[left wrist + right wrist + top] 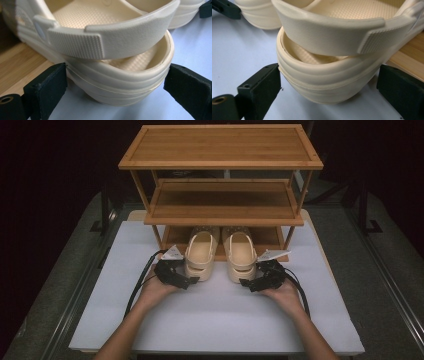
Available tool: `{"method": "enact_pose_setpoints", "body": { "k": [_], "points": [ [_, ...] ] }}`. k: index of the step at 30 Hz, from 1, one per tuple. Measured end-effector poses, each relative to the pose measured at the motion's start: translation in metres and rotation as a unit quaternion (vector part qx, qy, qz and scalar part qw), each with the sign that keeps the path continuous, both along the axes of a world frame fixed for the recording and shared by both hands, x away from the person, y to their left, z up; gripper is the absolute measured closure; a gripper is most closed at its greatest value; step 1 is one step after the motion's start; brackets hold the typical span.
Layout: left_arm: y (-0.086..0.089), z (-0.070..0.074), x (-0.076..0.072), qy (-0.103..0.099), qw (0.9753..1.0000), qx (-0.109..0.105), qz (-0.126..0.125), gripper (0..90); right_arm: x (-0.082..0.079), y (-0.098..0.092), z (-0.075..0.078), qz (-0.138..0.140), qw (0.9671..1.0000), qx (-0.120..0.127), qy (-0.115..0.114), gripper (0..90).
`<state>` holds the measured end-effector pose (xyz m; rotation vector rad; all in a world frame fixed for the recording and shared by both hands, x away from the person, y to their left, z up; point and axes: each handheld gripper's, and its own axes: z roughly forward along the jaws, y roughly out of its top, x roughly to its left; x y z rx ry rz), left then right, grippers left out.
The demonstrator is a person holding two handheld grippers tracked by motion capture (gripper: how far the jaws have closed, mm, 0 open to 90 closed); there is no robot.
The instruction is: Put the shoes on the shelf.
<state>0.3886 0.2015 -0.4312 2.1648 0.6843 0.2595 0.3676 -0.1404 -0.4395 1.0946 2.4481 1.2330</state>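
Observation:
Two cream clogs stand side by side, toes under the bottom shelf of a wooden rack point(220, 145), heels out on the white board. My left gripper point(190, 279) is at the heel of the left clog point(201, 252). In the left gripper view that clog point(112, 40) has its heel between the wide-apart jaws of the left gripper point(117, 75), open, one jaw at each side. My right gripper point(249, 282) straddles the heel of the right clog point(240, 252) the same way. In the right gripper view the right gripper point(329, 71) is open around that clog point(329, 32).
The rack's middle and top shelves are bare. Its bottom shelf point(15, 62) lies just beyond the heels. The white board point(215, 315) stretches toward the person, whose forearms come in from below. Dark floor surrounds the table.

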Motion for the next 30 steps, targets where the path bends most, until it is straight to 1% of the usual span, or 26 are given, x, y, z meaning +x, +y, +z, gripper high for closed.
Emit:
{"method": "enact_pose_setpoints", "body": {
  "k": [3, 5, 6, 9, 10, 11, 12, 14, 16, 21, 23, 25, 28, 30],
  "points": [
    [-0.008, 0.000, 0.001, -0.004, 1.0000, 0.005, -0.005, 4.5, 0.002, 0.004, 0.001, 0.004, 1.0000, 0.001, -0.002, 5.3],
    [-0.011, 0.000, 0.002, -0.004, 1.0000, 0.004, -0.007, 4.6, 0.003, 0.006, 0.001, 0.007, 1.0000, 0.001, -0.003, 5.3],
    [-0.012, 0.000, 0.004, -0.001, 1.0000, -0.002, -0.007, 5.2, 0.004, 0.007, 0.001, 0.007, 1.0000, 0.001, -0.004, 5.3],
    [-0.017, -0.001, 0.007, -0.002, 0.9998, -0.017, -0.009, 8.2, 0.007, 0.011, 0.002, 0.008, 1.0000, 0.000, -0.005, 5.3],
    [-0.019, -0.001, 0.007, -0.003, 0.9998, -0.018, -0.011, 9.7, 0.008, 0.013, 0.002, 0.008, 0.9999, 0.000, -0.008, 5.4],
    [-0.022, -0.001, 0.008, -0.005, 0.9999, -0.014, -0.010, 10.5, 0.009, 0.015, 0.002, 0.009, 0.9999, 0.001, -0.008, 5.8],
    [-0.022, 0.000, 0.009, -0.006, 0.9999, -0.009, -0.009, 10.2, 0.010, 0.017, 0.003, 0.007, 0.9999, 0.003, -0.010, 5.7],
    [-0.022, -0.001, 0.010, -0.004, 0.9999, -0.014, -0.006, 10.3, 0.012, 0.017, 0.003, 0.004, 0.9999, 0.004, -0.012, 5.7],
    [-0.023, -0.001, 0.010, -0.005, 0.9999, -0.012, -0.006, 10.3, 0.014, 0.016, 0.002, 0.004, 0.9999, 0.009, -0.012, 5.8],
    [-0.024, 0.000, 0.014, -0.004, 0.9999, -0.011, -0.002, 10.3, 0.017, 0.017, 0.003, -0.001, 0.9999, 0.011, -0.011, 5.9],
    [-0.025, 0.000, 0.017, -0.002, 1.0000, -0.009, 0.001, 10.3, 0.021, 0.017, 0.003, -0.006, 0.9998, 0.014, -0.012, 5.8],
    [-0.025, 0.000, 0.021, -0.006, 1.0000, -0.006, 0.004, 10.3, 0.025, 0.019, 0.004, -0.010, 0.9998, 0.012, -0.012, 5.8],
    [-0.025, 0.000, 0.029, 0.000, 0.9999, -0.012, 0.009, 10.3, 0.032, 0.021, 0.004, -0.014, 0.9997, 0.013, -0.012, 5.9],
    [-0.025, 0.001, 0.034, 0.000, 0.9999, -0.009, 0.009, 10.1, 0.036, 0.023, 0.005, -0.016, 0.9996, 0.011, -0.019, 6.0]
  ]
}}
